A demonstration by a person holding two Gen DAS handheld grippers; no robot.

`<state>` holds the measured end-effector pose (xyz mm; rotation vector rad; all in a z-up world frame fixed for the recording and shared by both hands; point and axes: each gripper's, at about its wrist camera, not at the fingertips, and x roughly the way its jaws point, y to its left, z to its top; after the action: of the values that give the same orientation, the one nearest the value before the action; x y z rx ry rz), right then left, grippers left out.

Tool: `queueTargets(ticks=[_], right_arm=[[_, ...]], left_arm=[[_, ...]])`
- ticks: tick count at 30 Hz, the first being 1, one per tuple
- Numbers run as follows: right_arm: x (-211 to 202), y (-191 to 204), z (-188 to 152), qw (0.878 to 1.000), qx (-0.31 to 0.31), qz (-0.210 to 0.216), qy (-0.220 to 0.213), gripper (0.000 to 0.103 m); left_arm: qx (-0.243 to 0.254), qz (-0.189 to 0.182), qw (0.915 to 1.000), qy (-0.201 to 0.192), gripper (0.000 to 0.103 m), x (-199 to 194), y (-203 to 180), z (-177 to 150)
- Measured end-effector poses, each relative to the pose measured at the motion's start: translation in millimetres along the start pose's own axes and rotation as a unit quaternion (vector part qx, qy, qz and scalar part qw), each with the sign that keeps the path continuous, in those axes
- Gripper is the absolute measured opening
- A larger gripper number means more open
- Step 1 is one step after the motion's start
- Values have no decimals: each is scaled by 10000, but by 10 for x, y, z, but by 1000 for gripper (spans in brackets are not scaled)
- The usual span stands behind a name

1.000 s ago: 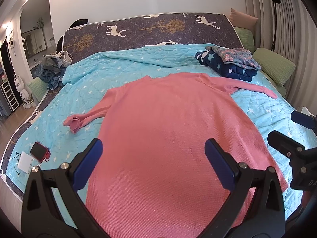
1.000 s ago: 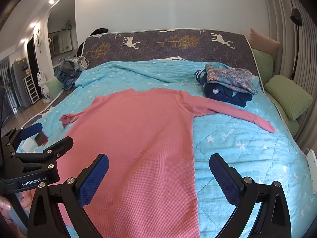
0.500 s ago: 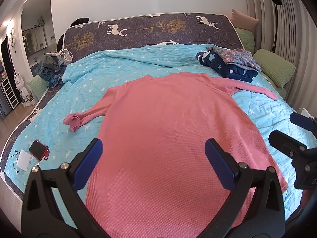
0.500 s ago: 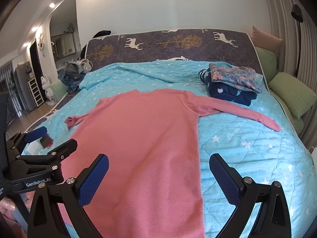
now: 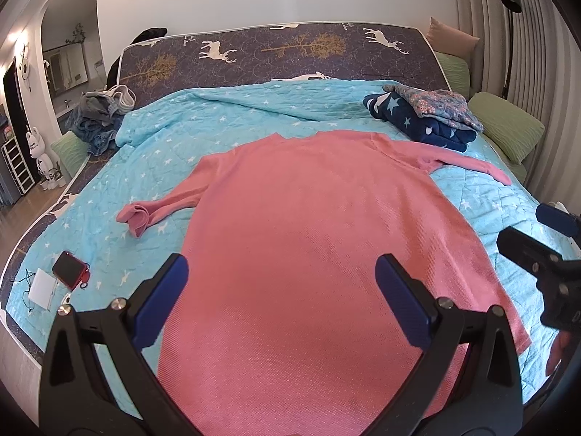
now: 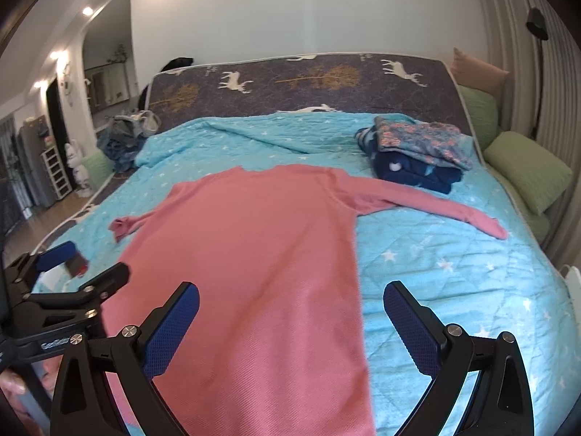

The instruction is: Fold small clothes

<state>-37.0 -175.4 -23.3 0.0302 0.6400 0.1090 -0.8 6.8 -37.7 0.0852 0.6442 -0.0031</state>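
1. Left wrist view. Left gripper point(image 5: 281, 290): jaws spread wide, blue pads facing each other, nothing between them; it hangs above the lower body of the garment.
2. Pink long-sleeved top point(image 5: 319, 239): laid flat on the turquoise star-print quilt point(image 5: 232, 123), hem toward the camera, neckline toward the headboard. Its left-hand sleeve in this view lies out to the side with the cuff bunched; the other sleeve runs out below the folded stack.
3. Folded stack of clothes point(image 5: 425, 116): navy star-print piece underneath, floral piece on top, at the far right of the quilt, just beside the top's shoulder.
4. Red phone point(image 5: 69, 270) and white card point(image 5: 41, 288): near the quilt's left edge, well apart from the top.
5. Heap of unfolded clothes point(image 5: 101, 116): far left corner of the bed, by the deer-print headboard point(image 5: 276, 54).
6. Right gripper point(image 5: 544, 243): seen at the right edge, partly cut off.
7. Right wrist view. Right gripper point(image 6: 290, 321): released, jaws wide apart, empty; it straddles the side edge of the pink long-sleeved top point(image 6: 254, 254), one pad over fabric, the other over bare quilt point(image 6: 454, 261).
8. Left gripper point(image 6: 80, 269): at the left edge, fingers parted.
9. Folded stack of clothes point(image 6: 417, 149) and green pillow point(image 6: 526, 174): far right.
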Motion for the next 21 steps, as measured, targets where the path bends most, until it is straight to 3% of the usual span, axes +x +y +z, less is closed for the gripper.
queueTargets(ticks=[6,11,15,19,21], right_arm=[[70,11,23,9999,5,117,113,103],[159,126,63,9982,-304,-487,141,103],[223,186,114,9984,-384,-362,202,103],[339,248,206,9986,-402,-82,342,103],[409,279,261,9980,-393,163,460,103]], left_arm=[[-46,-1,10000,52,102,36,63,-21],[-118,-19,9999,61,102,76,135,-27],[-238,-40,9997,91,102,147,246,-25],[-1242,-154,9921,-79,102,262,755,31],[-2013,-170,9794,31,102,436,1218,41]])
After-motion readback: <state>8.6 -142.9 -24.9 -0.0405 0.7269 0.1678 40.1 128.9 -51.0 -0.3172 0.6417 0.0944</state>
